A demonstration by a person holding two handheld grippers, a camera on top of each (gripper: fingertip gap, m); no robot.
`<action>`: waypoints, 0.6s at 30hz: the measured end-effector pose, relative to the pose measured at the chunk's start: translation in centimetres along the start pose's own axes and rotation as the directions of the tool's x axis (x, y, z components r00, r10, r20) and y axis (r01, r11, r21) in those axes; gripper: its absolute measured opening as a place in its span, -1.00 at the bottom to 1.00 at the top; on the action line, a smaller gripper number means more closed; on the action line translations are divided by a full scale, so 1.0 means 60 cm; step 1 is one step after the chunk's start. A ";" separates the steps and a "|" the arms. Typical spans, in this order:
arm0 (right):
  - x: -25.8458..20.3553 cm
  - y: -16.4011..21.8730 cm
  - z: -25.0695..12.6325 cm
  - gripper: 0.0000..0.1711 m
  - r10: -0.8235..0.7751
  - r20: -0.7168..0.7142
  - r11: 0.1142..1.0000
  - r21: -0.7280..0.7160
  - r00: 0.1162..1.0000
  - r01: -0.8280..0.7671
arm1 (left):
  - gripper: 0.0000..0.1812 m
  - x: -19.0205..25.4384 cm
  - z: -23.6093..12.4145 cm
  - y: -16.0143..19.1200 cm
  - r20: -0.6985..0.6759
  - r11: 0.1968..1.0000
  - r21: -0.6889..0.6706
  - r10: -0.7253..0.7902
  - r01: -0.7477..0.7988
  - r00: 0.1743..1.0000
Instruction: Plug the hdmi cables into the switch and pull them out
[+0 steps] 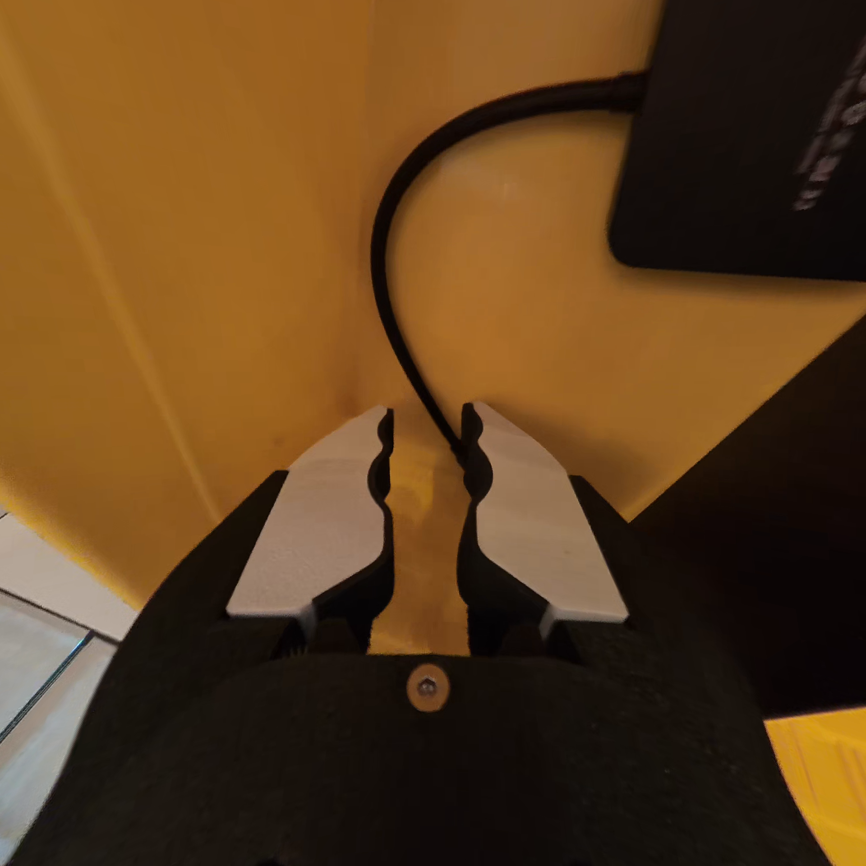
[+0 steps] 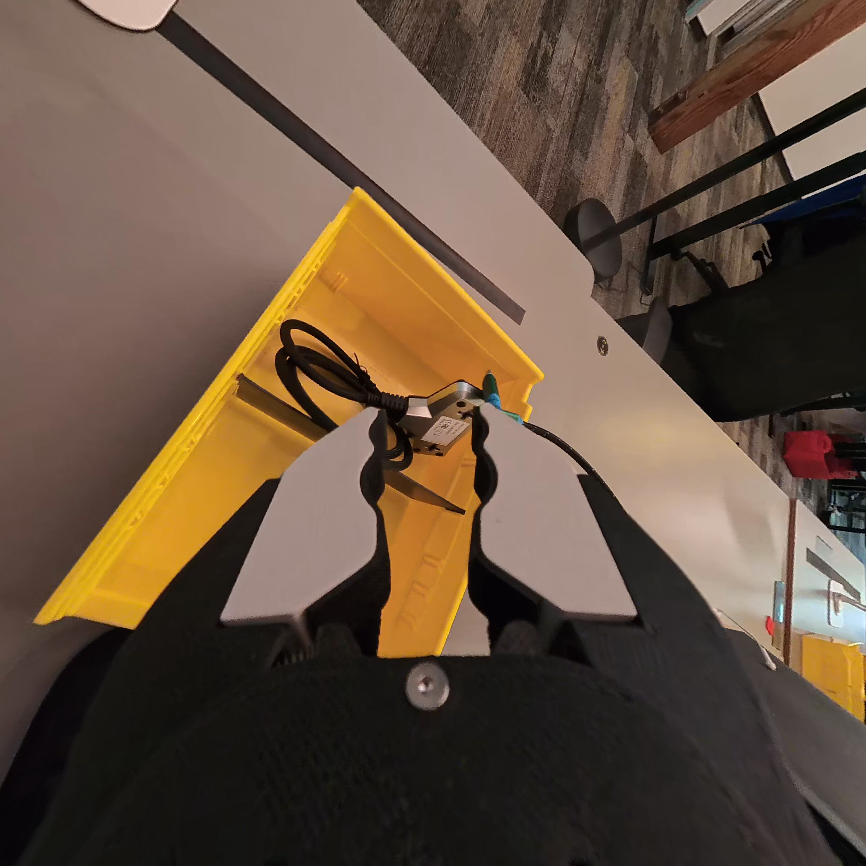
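Silver switch [image 2: 439, 424] tilted above yellow bin, black cable [image 2: 323, 361] coiled behind; green-taped plug [image 2: 492, 391] attached.

In the left wrist view, a black box [image 1: 750, 140] is cut off at the right edge, its print blurred; its cable [image 1: 398, 281] vanishes behind a finger.

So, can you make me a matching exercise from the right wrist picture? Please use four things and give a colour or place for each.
Things:
1. bin
2. switch
3. coiled cable
4. table

Descriptions:
A. black, in loops
B. pale, under the bin
C. yellow, open on top
D. silver, lying inside the bin

Pairs: 1-C, 2-D, 3-A, 4-B
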State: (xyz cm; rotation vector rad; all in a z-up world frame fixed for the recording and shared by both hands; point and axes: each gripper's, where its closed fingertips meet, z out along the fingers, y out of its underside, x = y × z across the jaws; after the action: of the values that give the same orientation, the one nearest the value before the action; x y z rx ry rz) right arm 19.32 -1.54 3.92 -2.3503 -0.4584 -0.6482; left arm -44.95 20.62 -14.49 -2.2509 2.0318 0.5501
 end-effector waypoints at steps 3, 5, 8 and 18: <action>-0.010 -0.002 0.000 -0.58 -0.026 0.010 1.000 -0.007 1.000 0.026 | -0.71 0.000 0.002 0.002 -0.029 1.000 -0.026 -0.009 0.009 1.000; -0.013 0.000 0.001 -0.58 -0.039 0.014 0.999 -0.016 0.999 0.039 | -0.83 0.003 0.007 0.009 -0.047 0.998 -0.069 0.002 -0.006 0.999; -0.013 0.004 0.002 -0.58 -0.051 0.013 0.998 -0.029 0.999 0.051 | -0.92 0.001 0.009 0.012 -0.039 0.993 -0.115 0.035 -0.039 0.999; -0.013 0.006 0.000 -0.58 -0.060 0.024 0.998 -0.021 0.998 0.060 | -0.94 -0.005 -0.022 0.020 -0.007 0.987 -0.159 0.011 -0.012 1.000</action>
State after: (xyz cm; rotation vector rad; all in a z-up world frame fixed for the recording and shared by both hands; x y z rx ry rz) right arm 18.87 -1.89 3.32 -2.3745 -0.5368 -0.6567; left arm -45.84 20.39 -12.93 -2.3304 2.0744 0.7320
